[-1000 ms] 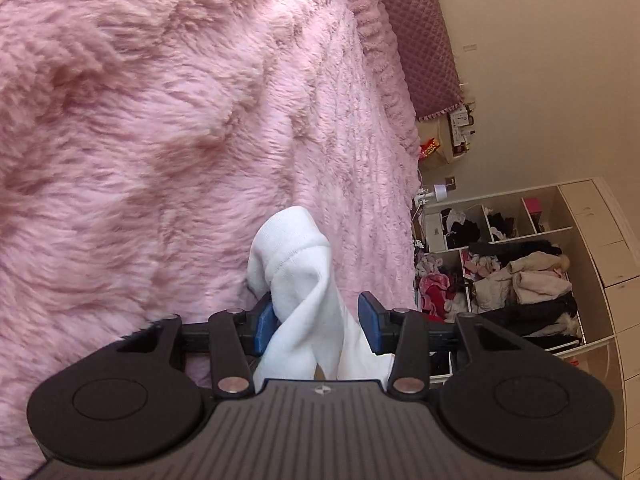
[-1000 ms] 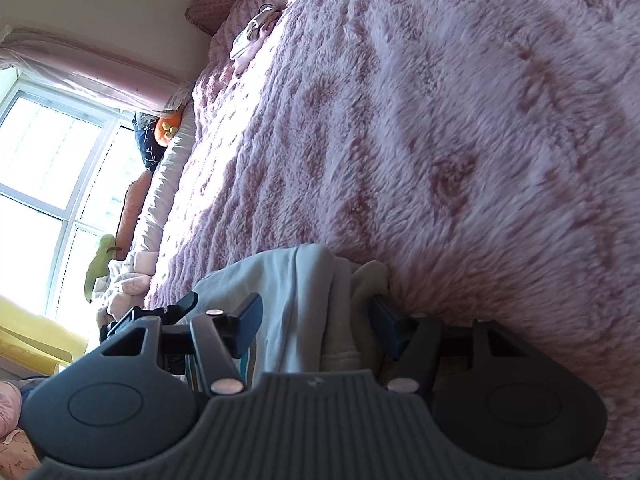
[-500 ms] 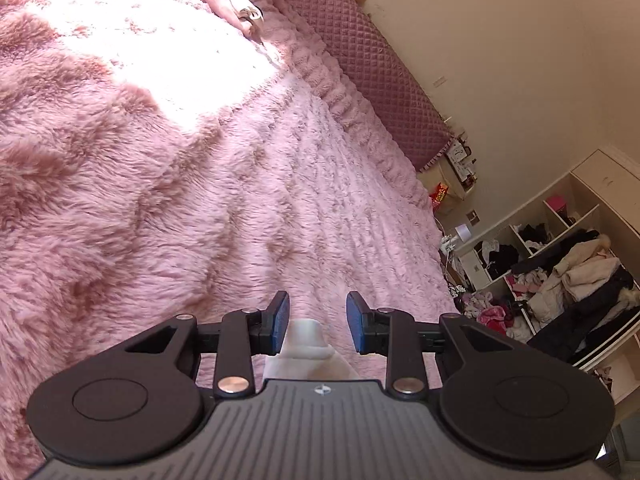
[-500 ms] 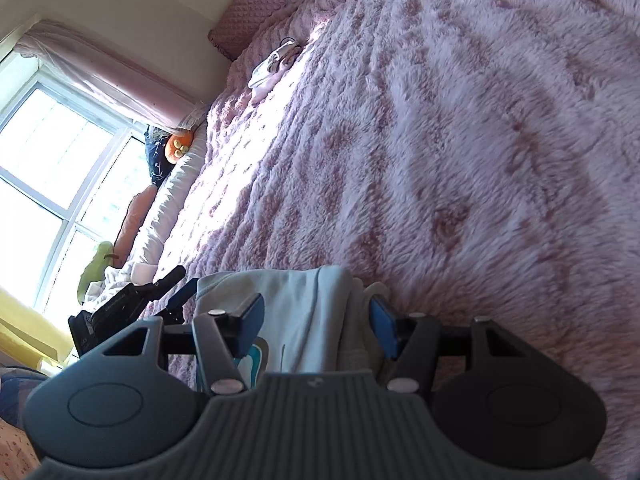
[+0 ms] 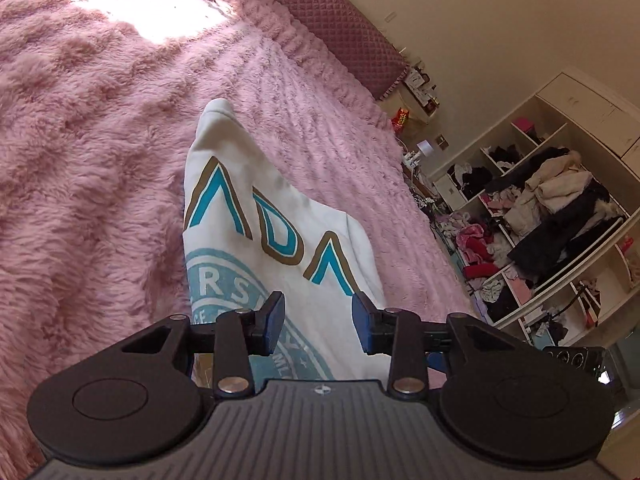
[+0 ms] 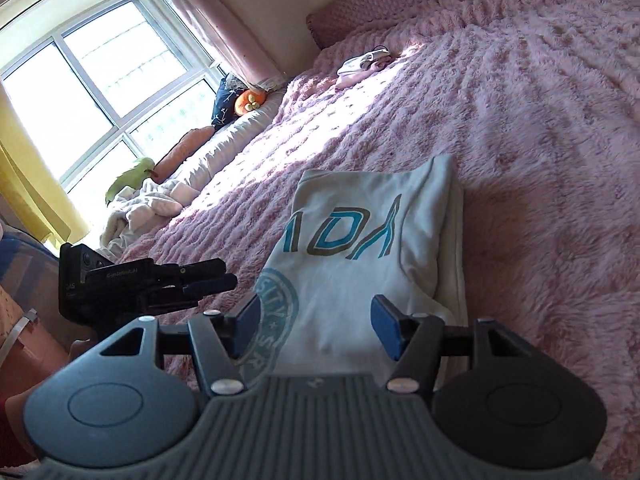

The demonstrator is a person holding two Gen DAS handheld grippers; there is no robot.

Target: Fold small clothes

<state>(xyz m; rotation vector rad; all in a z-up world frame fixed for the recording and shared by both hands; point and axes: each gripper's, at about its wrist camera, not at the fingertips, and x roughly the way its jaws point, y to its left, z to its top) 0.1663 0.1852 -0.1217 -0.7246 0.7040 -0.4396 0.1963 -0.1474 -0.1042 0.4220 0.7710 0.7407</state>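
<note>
A white sweatshirt [image 5: 280, 216] with teal letters and a round teal seal lies folded, print up, on the fluffy pink bedspread [image 5: 100, 160]. My left gripper [image 5: 318, 322] hovers over its near edge. Its jaws are opening, and the cloth shows below the gap with neither pad touching it. In the right wrist view the same sweatshirt [image 6: 360, 232] lies ahead on the bedspread [image 6: 540, 120]. My right gripper [image 6: 316, 326] stands wide above its near end, jaws opening slightly and pads off the fabric. The left gripper [image 6: 208, 276] shows there at the left.
A quilted pink headboard [image 5: 340, 24] runs along the bed's far side. Open shelves stuffed with clothes [image 5: 552, 208] stand at the right. A small pale garment [image 6: 364, 62] lies far up the bed. Cushions and toys [image 6: 248, 102] line the window [image 6: 80, 80].
Both grippers have drawn back and risen from the sweatshirt. The white fabric that sat between the left jaws is let go, and the garment now lies flat with its print in view.
</note>
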